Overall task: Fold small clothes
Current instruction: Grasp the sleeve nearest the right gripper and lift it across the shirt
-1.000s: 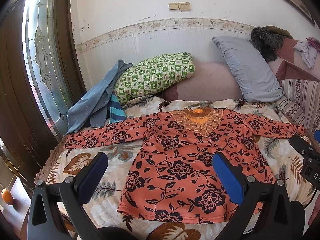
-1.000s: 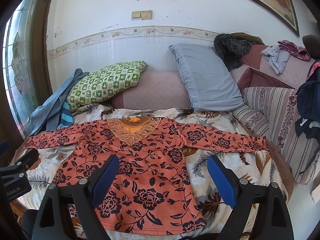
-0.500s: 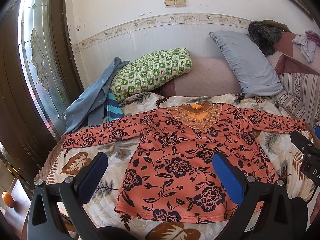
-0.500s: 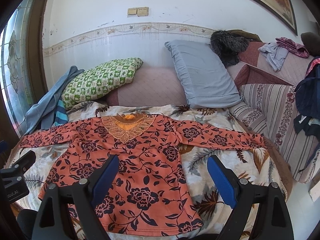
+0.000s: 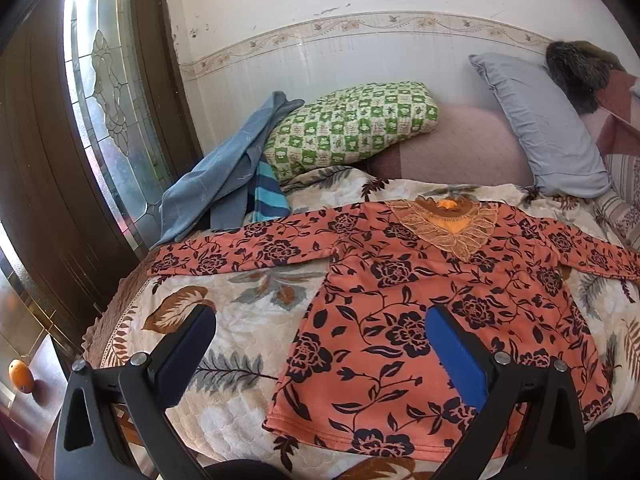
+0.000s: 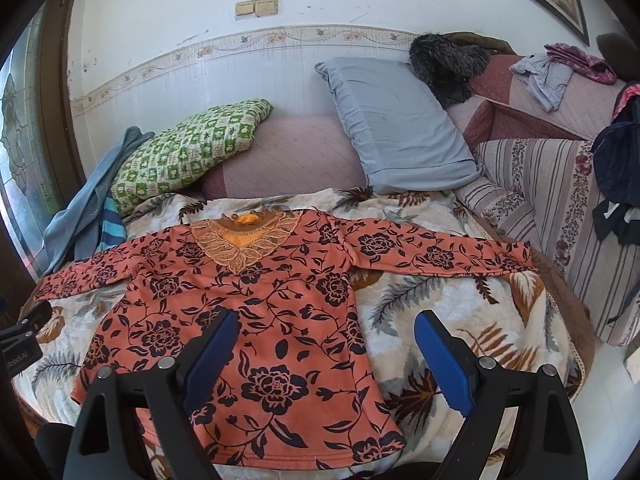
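Observation:
An orange long-sleeved top (image 5: 420, 312) with dark flowers and a lace collar lies flat, face up, on the leaf-print bedspread (image 5: 240, 312), sleeves spread to both sides. It also shows in the right wrist view (image 6: 248, 312). My left gripper (image 5: 320, 344) is open and empty, above the top's lower left hem. My right gripper (image 6: 326, 344) is open and empty, above the top's lower right hem. Neither touches the cloth.
A green checked pillow (image 5: 352, 124), a grey-blue pillow (image 6: 392, 128) and a pink bolster (image 6: 288, 156) lie at the head. Blue cloths (image 5: 228, 176) lie at the left by a glass door (image 5: 108, 92). A striped sofa (image 6: 560, 200) with clothes stands to the right.
Both grippers have moved left and slightly nearer the top; the left view now centres on the top's left side. Both stay open and empty.

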Tool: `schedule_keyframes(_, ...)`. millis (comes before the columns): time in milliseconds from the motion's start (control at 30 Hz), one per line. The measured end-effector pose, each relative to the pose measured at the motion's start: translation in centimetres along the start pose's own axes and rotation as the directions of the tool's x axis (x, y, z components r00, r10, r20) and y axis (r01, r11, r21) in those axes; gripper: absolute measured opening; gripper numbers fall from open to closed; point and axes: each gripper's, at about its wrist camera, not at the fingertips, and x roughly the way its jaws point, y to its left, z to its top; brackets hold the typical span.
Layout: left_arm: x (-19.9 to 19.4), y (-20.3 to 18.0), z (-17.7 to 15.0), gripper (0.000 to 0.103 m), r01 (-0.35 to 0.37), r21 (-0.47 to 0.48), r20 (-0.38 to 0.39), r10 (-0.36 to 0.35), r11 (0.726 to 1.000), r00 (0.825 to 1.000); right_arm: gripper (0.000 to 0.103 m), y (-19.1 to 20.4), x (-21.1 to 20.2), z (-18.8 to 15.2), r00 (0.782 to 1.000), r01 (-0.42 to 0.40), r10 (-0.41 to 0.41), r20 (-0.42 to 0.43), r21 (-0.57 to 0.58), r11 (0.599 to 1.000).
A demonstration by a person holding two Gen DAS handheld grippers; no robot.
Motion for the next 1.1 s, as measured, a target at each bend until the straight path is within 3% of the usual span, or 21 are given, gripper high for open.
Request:
schedule_keyframes(267,2.0,1.5,0.8,0.103,-0.021,-0.021,0.017,0.021,1.000,1.000,0.091,2.1,2.6,0.7,0.999,-0.018,0.017,-0.046,-0.020,1.000)
schedule_keyframes(533,7.3,-0.7,2.7,0.103,-0.013,-0.030,0.013,0.014,0.999,1.000,0.091,3.1,8.9,2.0,0.995,-0.038,0.035,-0.090,-0.027,0.999)
schedule_keyframes(667,12.6,-4.1,4.0,0.103,0.072,-0.073,-0.047,-0.075,0.995,0.996,0.091,-1.6,14.7,3.5,0.991,-0.073,0.082,-0.103,0.088,0.993)
schedule_keyframes(767,17.5,-7.2,3.5,0.103,0.168,-0.110,-0.137,-0.182,0.980,0.974,0.090,-8.4,19.9,4.2,0.982,-0.099,0.134,-0.131,0.244,0.965)
schedule_keyframes(800,19.1,-8.2,2.9,0.103,0.183,-0.117,-0.179,-0.202,0.976,0.963,0.087,-11.1,21.5,4.3,0.980,-0.099,0.146,-0.137,0.301,0.949)
schedule_keyframes(833,20.5,-9.0,2.1,0.103,0.195,-0.120,-0.223,-0.218,0.973,0.950,0.076,-14.0,23.0,4.3,0.977,-0.083,0.147,-0.151,0.366,0.927)
schedule_keyframes(900,22.5,-10.1,0.6,0.103,0.231,-0.121,-0.296,-0.258,0.965,0.920,0.058,-19.8,25.1,3.7,0.973,-0.058,0.163,-0.162,0.512,0.857)
schedule_keyframes(933,23.1,-10.5,0.2,0.102,0.246,-0.115,-0.314,-0.270,0.962,0.910,0.057,-22.3,25.7,3.2,0.974,-0.065,0.179,-0.142,0.578,0.813)
schedule_keyframes(1033,23.6,-10.7,-0.2,0.102,0.251,-0.090,-0.280,-0.266,0.964,0.922,0.050,-28.6,27.3,1.2,0.973,-0.073,0.211,-0.094,0.742,0.666)
schedule_keyframes(1100,24.1,-10.6,-0.6,0.102,0.268,-0.097,-0.279,-0.284,0.959,0.917,0.049,-32.0,28.0,-0.5,0.976,-0.083,0.213,-0.042,0.835,0.545)
